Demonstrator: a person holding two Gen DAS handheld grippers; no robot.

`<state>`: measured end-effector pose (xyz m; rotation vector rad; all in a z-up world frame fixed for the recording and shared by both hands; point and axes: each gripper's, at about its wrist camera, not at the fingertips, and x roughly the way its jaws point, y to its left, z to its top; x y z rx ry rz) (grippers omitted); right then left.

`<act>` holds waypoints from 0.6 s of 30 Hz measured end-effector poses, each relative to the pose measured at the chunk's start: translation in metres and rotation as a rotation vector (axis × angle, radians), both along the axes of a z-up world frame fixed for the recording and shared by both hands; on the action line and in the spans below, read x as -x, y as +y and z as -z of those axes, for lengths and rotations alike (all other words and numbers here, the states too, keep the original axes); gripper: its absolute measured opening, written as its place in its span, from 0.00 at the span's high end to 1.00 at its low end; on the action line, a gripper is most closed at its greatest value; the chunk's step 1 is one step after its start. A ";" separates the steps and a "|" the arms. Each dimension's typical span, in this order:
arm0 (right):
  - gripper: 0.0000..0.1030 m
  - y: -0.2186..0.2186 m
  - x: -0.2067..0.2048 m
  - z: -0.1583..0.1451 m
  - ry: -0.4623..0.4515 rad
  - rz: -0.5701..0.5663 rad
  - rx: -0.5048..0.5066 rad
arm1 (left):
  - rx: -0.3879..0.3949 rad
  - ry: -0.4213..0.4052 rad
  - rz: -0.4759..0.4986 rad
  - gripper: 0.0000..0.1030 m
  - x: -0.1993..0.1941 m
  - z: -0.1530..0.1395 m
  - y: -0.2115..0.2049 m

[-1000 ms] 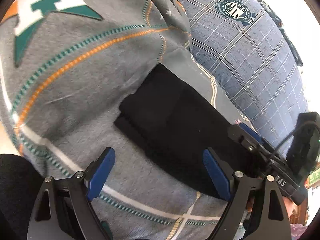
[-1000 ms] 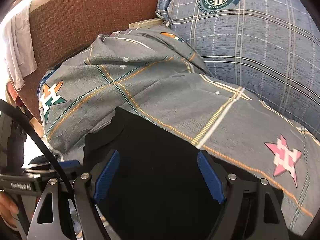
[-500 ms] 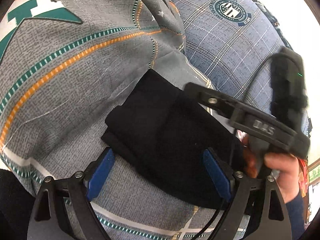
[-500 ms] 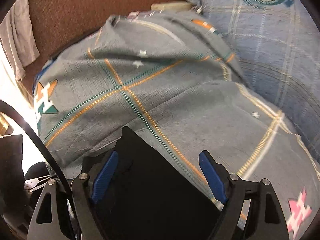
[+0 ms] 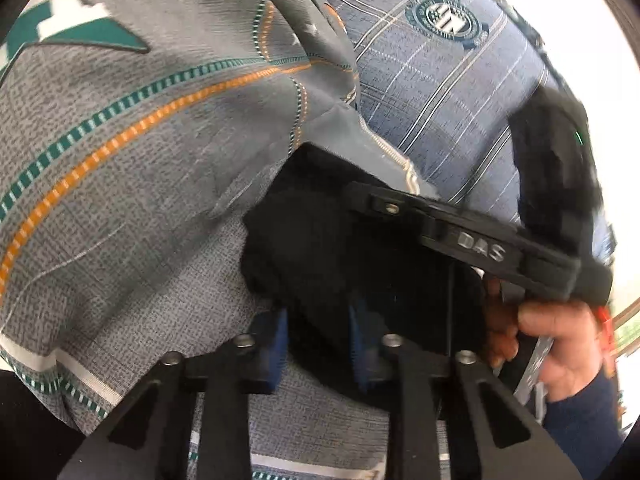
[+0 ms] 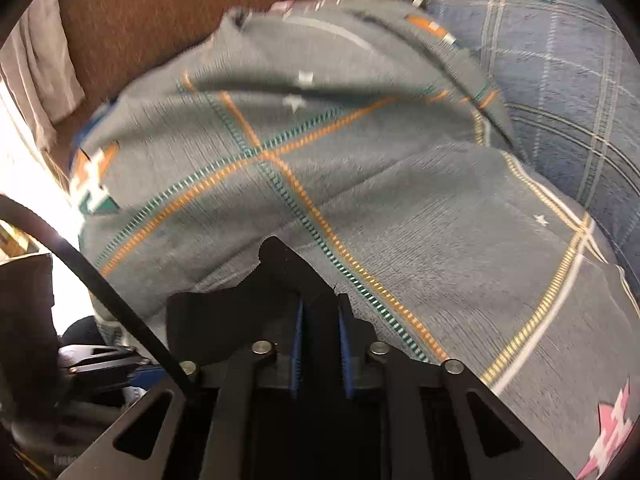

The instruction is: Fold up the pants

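Note:
The black pants [image 5: 320,240] lie folded in a thick bundle on the grey patterned bedsheet [image 5: 120,160]. My left gripper [image 5: 318,344] is shut on the near edge of the bundle, its blue pads pinching black cloth. My right gripper [image 6: 320,344] is also shut on the pants [image 6: 280,276], with a fold of black cloth sticking up between its blue pads. The right gripper's black body shows in the left wrist view [image 5: 480,244], held by a hand just right of the pants.
A blue plaid pillow [image 5: 460,80] lies beyond the pants to the right and shows in the right wrist view [image 6: 560,60]. A brown headboard [image 6: 160,20] stands behind the bed with a pale cloth [image 6: 36,60] hanging at its left.
Both grippers were open around the pants and have now closed on the cloth. The right gripper has swung in over the bundle beside the left one.

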<state>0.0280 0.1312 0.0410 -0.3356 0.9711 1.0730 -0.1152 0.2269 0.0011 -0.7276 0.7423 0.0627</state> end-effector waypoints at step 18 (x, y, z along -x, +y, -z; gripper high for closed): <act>0.86 -0.246 0.056 -0.127 -0.097 0.392 -0.436 | -0.306 -0.345 0.498 0.86 0.010 -0.140 -0.181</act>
